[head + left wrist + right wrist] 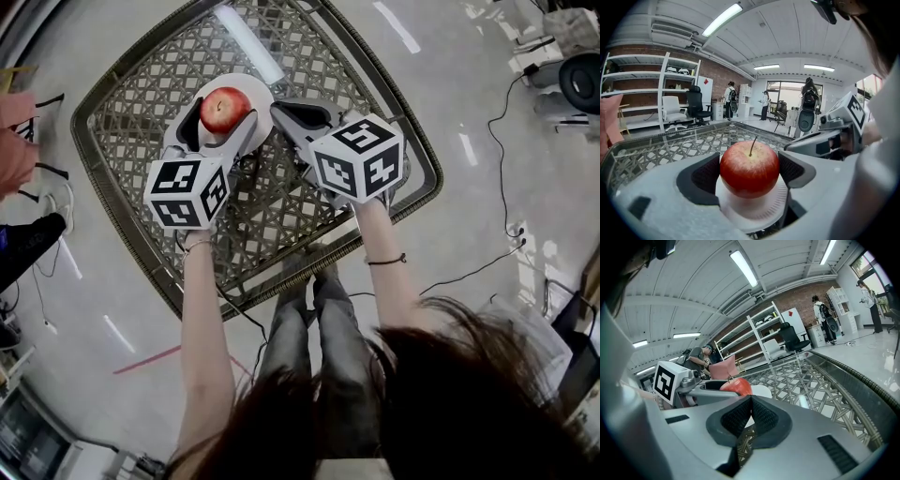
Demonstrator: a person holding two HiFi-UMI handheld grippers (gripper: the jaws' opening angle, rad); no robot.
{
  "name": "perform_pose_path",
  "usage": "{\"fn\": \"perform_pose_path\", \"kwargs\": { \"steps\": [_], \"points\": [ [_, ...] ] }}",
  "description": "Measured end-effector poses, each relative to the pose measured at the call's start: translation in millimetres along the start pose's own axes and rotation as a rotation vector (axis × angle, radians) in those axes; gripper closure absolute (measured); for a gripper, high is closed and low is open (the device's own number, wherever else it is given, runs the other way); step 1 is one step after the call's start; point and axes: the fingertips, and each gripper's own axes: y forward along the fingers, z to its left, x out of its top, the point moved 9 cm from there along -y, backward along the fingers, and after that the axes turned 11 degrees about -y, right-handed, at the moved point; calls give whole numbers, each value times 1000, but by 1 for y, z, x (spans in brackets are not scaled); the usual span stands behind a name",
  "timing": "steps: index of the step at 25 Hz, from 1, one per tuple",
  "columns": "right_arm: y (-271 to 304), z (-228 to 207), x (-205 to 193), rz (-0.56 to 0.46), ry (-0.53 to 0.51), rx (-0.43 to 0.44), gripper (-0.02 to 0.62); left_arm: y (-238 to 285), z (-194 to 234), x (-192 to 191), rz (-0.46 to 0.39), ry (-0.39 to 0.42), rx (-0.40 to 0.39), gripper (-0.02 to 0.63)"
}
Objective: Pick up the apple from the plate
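Red apple [750, 168] on white plate [757, 208].

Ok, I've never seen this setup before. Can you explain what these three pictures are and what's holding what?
There is no robot arm here: a person holds a two-jaw gripper in each hand. The head view looks down from a camera on the person's head. The other two views come from cameras riding on each gripper, looking along its jaws. On the woven table stands a white plate with a red apple on it. The left gripper has its jaws either side of the apple, with the pads seemingly pressed against it, and the apple rests on the plate. The right gripper is shut on nothing, beside the plate.
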Motion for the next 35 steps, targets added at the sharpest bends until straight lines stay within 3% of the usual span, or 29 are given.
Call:
{"fn": "perform_pose_path", "kwargs": {
  "steps": [35],
  "points": [
    [-51,46,83,-63,-15,43,586,-97,-52,62,-127,-98,46,216]
  ]
}}
